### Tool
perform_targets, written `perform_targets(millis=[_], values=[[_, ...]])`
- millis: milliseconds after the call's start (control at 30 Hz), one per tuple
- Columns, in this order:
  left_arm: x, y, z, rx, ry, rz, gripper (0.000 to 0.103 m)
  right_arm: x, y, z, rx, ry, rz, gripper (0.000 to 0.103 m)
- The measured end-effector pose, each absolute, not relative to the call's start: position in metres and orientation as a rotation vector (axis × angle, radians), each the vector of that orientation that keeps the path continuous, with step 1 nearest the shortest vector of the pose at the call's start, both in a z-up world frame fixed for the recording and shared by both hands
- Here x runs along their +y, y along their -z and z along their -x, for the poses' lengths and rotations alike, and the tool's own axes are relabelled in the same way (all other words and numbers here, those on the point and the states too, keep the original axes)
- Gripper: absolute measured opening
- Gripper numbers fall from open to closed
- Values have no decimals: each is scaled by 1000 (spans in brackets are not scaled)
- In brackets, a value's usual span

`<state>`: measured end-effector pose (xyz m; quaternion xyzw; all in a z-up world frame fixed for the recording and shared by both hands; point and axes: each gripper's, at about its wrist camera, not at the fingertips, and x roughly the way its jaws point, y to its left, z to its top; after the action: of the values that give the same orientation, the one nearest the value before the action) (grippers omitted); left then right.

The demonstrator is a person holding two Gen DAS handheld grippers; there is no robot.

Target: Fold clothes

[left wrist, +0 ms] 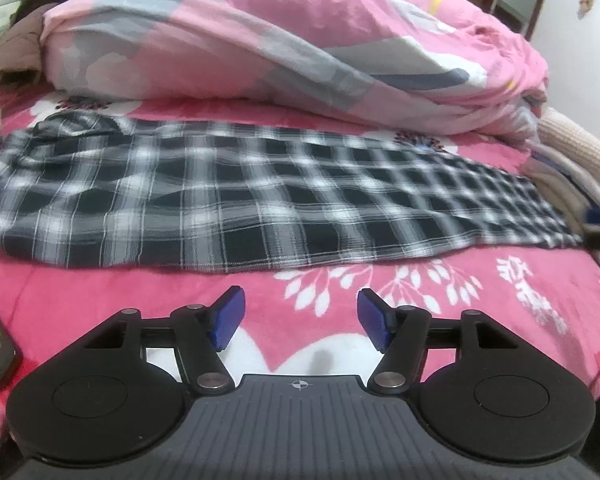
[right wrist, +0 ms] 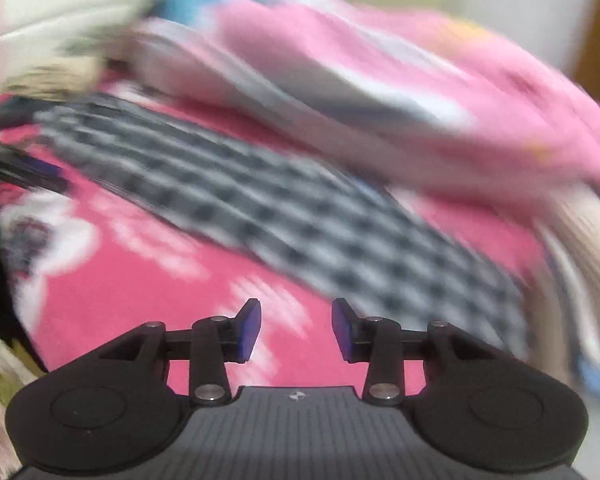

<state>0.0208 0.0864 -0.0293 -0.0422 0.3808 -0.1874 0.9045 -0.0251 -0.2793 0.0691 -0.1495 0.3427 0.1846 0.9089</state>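
The garment (left wrist: 260, 196) spread on the bed is a black-and-white plaid with grey in the crossings and thin white lines. The bed cover (left wrist: 148, 296) under it is deep pink, printed with white leaf sprays and large white flowers. The bundled quilt (left wrist: 284, 44) behind is lighter pink with grey, white and dark slate patches and small yellow marks. The left tongs (left wrist: 301, 318) are black with blue pads (left wrist: 230, 318) and a grey ribbed body. The right tongs (right wrist: 296, 330) show the same black and blue.
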Motion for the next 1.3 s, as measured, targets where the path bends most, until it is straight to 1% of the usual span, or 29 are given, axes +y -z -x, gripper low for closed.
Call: perform_targets(millis=[67,167,333,400,500,600,667,767,833,933,1000,1033,1100,1200,1300], values=[[90,32,-19,793,359,110,62,-236,-60,-1,675,-471,269,41],[97,35,-20,810,323,135,63,-191,-24,-59,700,-488,178,41],[111,44,-17,793,284,144,67,-184,46,-102,840,-338,81,41],[116,47,-21,795,285,158,67,-194,55,-90,805,-319,25,41],[119,48,-28,778,287,170,67,-203,48,-64,817,-273,-28,42],[120,46,-36,751,290,177,72,-209,37,-39,833,-196,-66,42],[119,43,-40,731,276,174,76,-206,29,-28,808,-149,-53,42],[118,37,-46,705,248,175,84,-196,24,-28,758,-79,-18,46],[116,32,-50,668,211,168,97,-192,26,-34,745,-46,-21,49],[111,28,-53,596,130,140,103,-186,32,-46,743,14,-29,51],[104,29,-58,560,54,123,103,-183,36,-52,736,21,-50,52],[99,32,-61,561,17,127,103,-181,38,-55,725,15,-63,57],[89,39,-66,564,-49,136,103,-179,42,-58,700,20,-79,60],[67,55,-70,565,-105,109,103,-179,48,-68,673,46,-83,61],[44,68,-70,544,-127,30,103,-183,60,-80,661,83,-71,66]])
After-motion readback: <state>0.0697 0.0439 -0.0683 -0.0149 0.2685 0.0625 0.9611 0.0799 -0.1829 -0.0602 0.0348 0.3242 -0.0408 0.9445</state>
